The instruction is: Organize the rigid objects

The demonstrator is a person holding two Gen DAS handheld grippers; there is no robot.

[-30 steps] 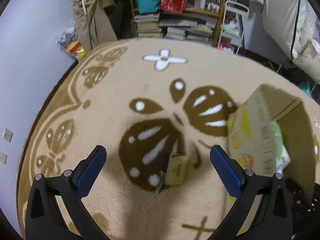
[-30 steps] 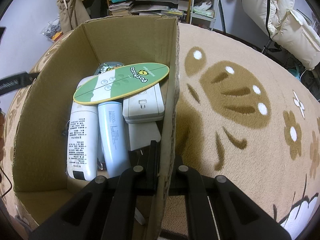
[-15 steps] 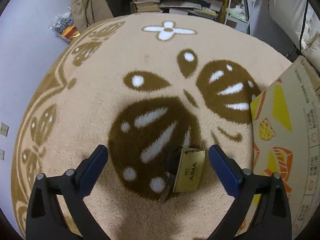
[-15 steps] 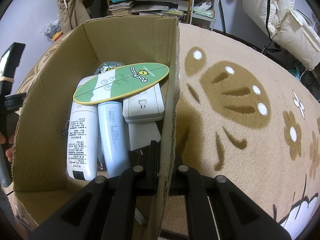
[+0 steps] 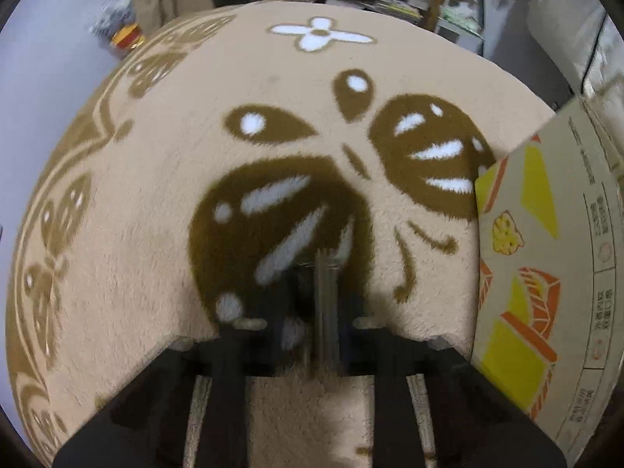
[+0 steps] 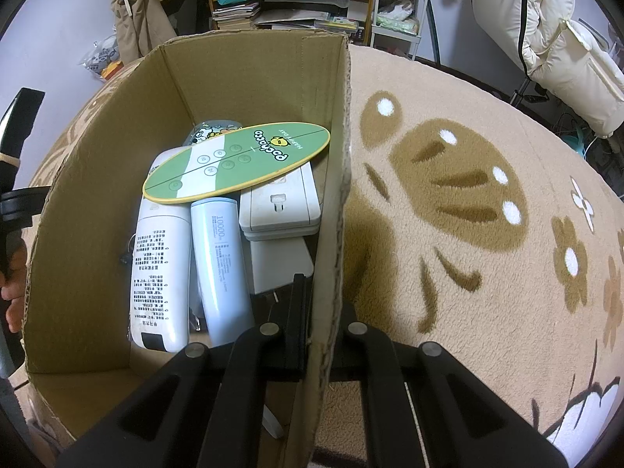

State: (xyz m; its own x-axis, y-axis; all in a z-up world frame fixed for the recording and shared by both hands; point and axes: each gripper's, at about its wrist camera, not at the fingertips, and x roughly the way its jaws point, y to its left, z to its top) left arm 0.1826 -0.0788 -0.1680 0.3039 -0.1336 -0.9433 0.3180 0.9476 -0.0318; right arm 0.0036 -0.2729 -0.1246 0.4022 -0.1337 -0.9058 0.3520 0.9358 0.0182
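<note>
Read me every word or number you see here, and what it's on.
"pochacco", "HAPPY DAY": green oval board in the cardboard box.
"10000": pale blue power bank.
White bottle: print too small to read.
Box outside: print too blurred to read.

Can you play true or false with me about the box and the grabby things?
1. The right hand-held gripper pinches the cardboard box wall. True.
2. The box holds nothing. False: a green oval board and a pale blue power bank lie inside.
3. The left hand-held gripper is wide open. False: it is shut on a thin gold tag.
4. The green board lies on top of other things. True.
</note>
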